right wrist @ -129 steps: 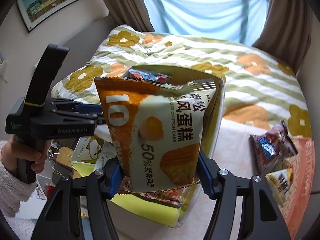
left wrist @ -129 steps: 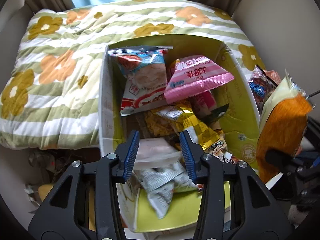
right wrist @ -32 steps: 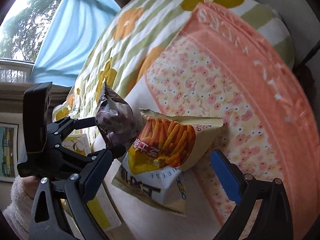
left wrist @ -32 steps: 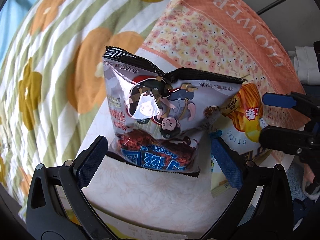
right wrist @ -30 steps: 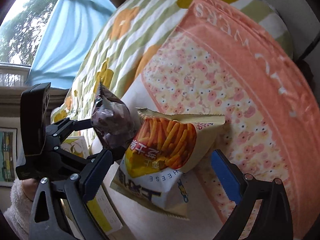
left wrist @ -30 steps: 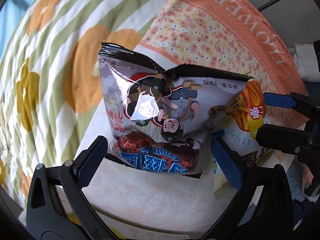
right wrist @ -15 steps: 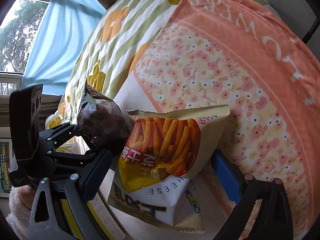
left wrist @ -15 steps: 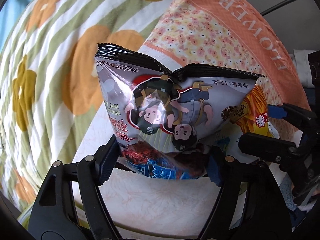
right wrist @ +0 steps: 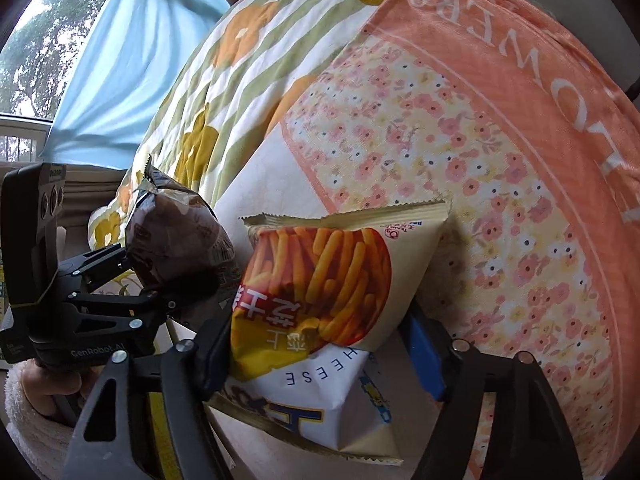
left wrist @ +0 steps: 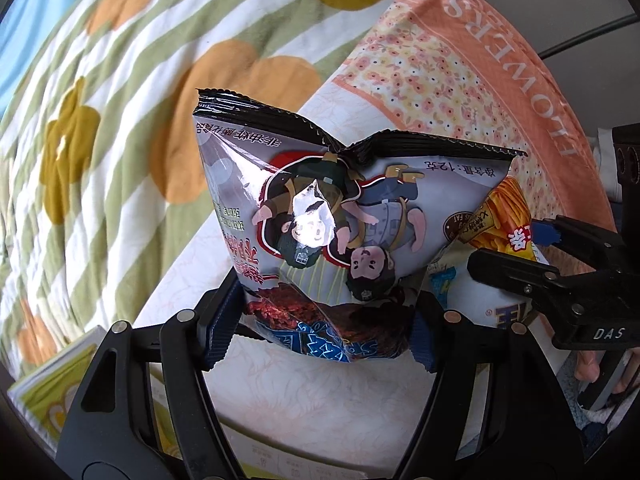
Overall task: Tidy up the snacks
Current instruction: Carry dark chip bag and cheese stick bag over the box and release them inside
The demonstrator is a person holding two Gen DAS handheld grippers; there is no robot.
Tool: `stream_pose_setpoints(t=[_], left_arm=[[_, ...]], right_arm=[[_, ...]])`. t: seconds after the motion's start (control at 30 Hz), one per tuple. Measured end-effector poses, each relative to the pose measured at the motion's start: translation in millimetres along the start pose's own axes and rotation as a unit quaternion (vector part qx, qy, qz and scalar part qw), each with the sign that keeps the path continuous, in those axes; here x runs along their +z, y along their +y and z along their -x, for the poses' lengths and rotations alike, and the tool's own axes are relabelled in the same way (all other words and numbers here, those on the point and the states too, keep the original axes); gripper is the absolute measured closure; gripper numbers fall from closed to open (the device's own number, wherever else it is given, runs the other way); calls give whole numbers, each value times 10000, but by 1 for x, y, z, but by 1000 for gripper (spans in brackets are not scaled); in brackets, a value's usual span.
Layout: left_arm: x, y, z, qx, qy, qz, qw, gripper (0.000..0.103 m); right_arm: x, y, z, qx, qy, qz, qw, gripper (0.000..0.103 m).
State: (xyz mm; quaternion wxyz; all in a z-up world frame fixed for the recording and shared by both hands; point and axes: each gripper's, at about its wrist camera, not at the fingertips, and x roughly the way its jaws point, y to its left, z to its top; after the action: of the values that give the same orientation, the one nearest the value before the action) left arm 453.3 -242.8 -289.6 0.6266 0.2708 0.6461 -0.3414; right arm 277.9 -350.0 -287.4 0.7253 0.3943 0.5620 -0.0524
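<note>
A grey snack bag with cartoon figures (left wrist: 340, 220) stands upright between the fingers of my left gripper (left wrist: 320, 320). Its jaws are closing and both pads press the bag's lower sides. In the right wrist view this bag (right wrist: 176, 236) looks dark and puffed, held by the left gripper (right wrist: 132, 276). An orange and cream cheese-stick bag (right wrist: 320, 280) lies on the bed between the fingers of my right gripper (right wrist: 320, 344). Those jaws are closing too, with the pads against its sides. From the left wrist view, the cheese-stick bag (left wrist: 504, 216) peeks out behind the grey one, beside the right gripper (left wrist: 520, 256).
The bags sit over a white sheet and an orange floral cloth (right wrist: 500, 140), on a green-striped flower quilt (left wrist: 100, 100). A yellow-green box corner (left wrist: 44, 396) shows at lower left. A blue curtain (right wrist: 120, 60) hangs behind the bed. A hand in a fuzzy sleeve (right wrist: 44, 384) holds the left gripper.
Both grippers went from wide open to closed in on their bags, the left one first and the right one in the last half second. The grey bag now stands squeezed and slightly raised.
</note>
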Motion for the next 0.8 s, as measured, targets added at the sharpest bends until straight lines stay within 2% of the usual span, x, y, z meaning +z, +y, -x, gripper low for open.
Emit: stream_pose_setpoints(t=[0.17, 0.33, 0.47, 0.63, 0.8], left_arm=[[-9, -2, 9, -22, -87, 184, 9998, 35], [-19, -6, 30, 13, -265, 346, 9990, 35], [-28, -11, 65, -1, -599, 506, 9969, 35], [-51, -3, 126, 100, -1199, 902, 9886, 35], [-95, 14, 188, 330, -1749, 1477, 9729, 35]], right_arm=[[-8, 2, 7, 27, -43, 243, 9997, 48], [-13, 5, 32, 94, -116, 426, 9990, 48], [-14, 13, 60, 91, -309, 732, 9968, 48], [-16, 35, 95, 106, -571, 1270, 9902, 48], [-17, 73, 127, 313, -748, 1992, 9766, 48]])
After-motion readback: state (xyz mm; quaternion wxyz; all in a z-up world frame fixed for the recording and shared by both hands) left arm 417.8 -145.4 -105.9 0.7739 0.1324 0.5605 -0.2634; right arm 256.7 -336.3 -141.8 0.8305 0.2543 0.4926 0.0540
